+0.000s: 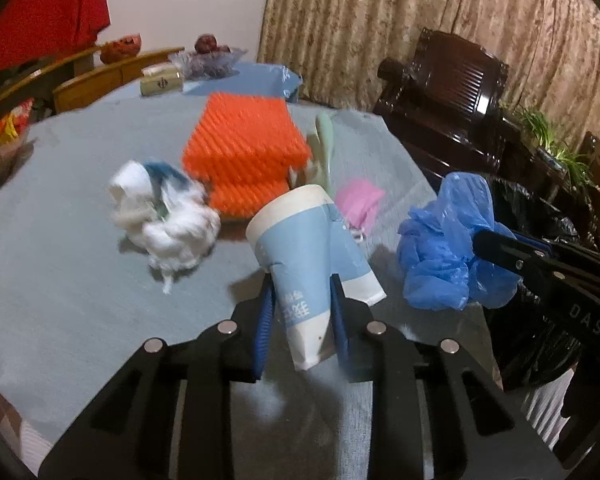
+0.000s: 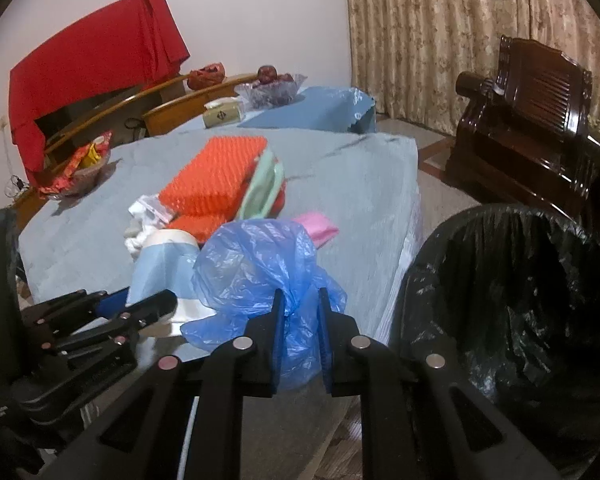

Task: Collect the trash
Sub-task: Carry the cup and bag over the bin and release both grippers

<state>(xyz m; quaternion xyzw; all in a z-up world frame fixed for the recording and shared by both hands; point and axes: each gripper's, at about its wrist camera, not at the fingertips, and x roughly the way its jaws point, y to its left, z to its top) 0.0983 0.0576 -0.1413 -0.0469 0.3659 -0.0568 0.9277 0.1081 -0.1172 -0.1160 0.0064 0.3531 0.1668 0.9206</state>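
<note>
My left gripper (image 1: pixel 302 286) is shut on a crushed blue and white paper cup (image 1: pixel 308 248) and holds it above the table; the cup also shows in the right wrist view (image 2: pixel 160 264). My right gripper (image 2: pixel 300 298) is shut on a crumpled blue plastic bag (image 2: pixel 256 268), also seen in the left wrist view (image 1: pixel 444 240), held above the table's near right edge. A black-lined trash bin (image 2: pixel 512 300) stands open just right of the right gripper. A wad of white tissue (image 1: pixel 168 220) and a pink packet (image 1: pixel 358 198) lie on the blue tablecloth (image 1: pixel 60 280).
An orange spiky stack (image 1: pixel 244 148) with a green item (image 1: pixel 324 140) leaning on it sits mid-table. A tissue box (image 1: pixel 160 82), a fruit bowl (image 1: pixel 208 60) and a snack bowl (image 2: pixel 80 168) stand further back. Wooden chairs (image 2: pixel 188 108), a dark armchair (image 2: pixel 536 128) and curtains surround the table.
</note>
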